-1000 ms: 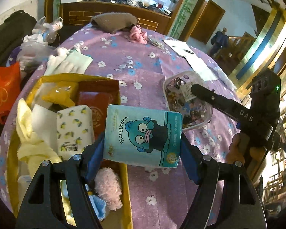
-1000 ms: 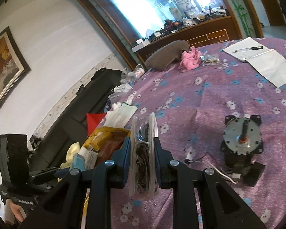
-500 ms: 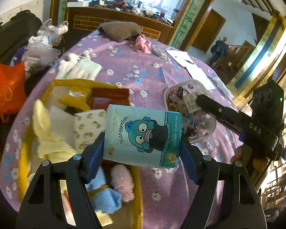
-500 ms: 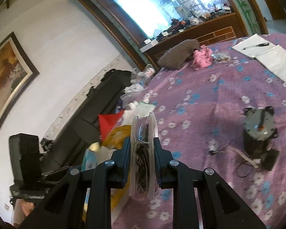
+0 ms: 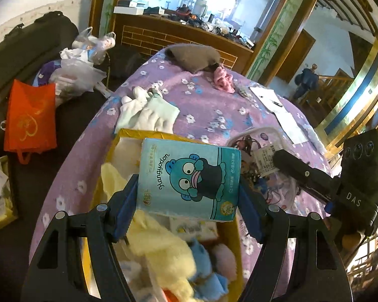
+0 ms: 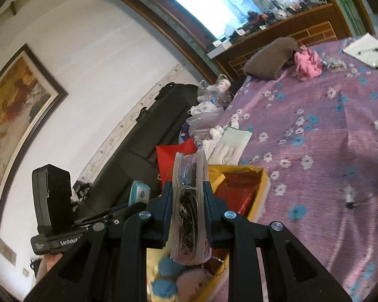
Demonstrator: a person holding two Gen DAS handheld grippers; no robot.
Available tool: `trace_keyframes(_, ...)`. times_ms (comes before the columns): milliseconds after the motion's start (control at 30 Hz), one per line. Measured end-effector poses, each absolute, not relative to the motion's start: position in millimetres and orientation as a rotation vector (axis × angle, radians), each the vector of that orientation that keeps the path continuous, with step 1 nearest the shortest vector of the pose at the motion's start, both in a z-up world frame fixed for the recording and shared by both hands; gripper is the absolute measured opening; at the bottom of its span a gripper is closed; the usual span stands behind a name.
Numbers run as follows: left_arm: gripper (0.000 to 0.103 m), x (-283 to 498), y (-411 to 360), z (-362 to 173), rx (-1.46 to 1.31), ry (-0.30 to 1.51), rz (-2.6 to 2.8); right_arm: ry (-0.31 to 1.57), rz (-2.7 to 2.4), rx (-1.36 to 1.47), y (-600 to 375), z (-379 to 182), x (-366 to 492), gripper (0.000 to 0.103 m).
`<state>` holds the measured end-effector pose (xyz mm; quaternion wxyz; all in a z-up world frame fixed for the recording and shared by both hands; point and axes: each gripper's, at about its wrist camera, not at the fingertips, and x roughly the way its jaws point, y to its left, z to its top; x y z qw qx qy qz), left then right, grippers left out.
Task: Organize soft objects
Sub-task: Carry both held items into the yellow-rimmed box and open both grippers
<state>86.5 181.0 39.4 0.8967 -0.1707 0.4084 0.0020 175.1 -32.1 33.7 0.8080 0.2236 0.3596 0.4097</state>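
My left gripper (image 5: 187,198) is shut on a teal tissue pack (image 5: 189,180) printed with a cartoon fish, held above the yellow box (image 5: 148,134). The box holds a pale yellow cloth (image 5: 161,249), blue and pink plush balls (image 5: 204,269) and other soft packs. My right gripper (image 6: 187,198) is shut on a clear plastic case of dark cables (image 6: 189,216), held upright over the same yellow box (image 6: 262,188); in the left wrist view this case (image 5: 262,168) hangs to the right of the tissue pack. White gloves (image 5: 148,113) lie behind the box.
The round table has a purple flowered cloth (image 5: 204,105). At its far side lie a grey cushion (image 5: 191,56), a pink cloth (image 5: 223,79) and papers with a pen (image 5: 272,100). An orange bag (image 5: 30,118) and plastic bags (image 5: 75,73) sit on the dark sofa at the left.
Both grippers, each still holding its load, have moved left over the yellow box. The motor on the table has slid out of the right wrist view.
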Motion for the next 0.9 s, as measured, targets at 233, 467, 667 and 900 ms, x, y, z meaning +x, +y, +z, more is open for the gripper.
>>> trace_keyframes(233, 0.074, 127, 205, 16, -0.35, 0.903, 0.024, 0.826, 0.809, 0.588, -6, 8, 215, 0.021)
trace_keyframes(467, 0.074, 139, 209, -15, -0.361, 0.98, 0.029, 0.868, 0.77, 0.577, 3, -18, 228, 0.024)
trace_keyframes(667, 0.076, 142, 214, -29, -0.431, 1.008, 0.013, 0.894, 0.752, 0.536, 5, -24, 229, 0.027)
trace_keyframes(900, 0.076, 126, 220, -26, -0.508, 1.006, -0.008, 0.959, 0.751, 0.359, 16, -18, 221, 0.057)
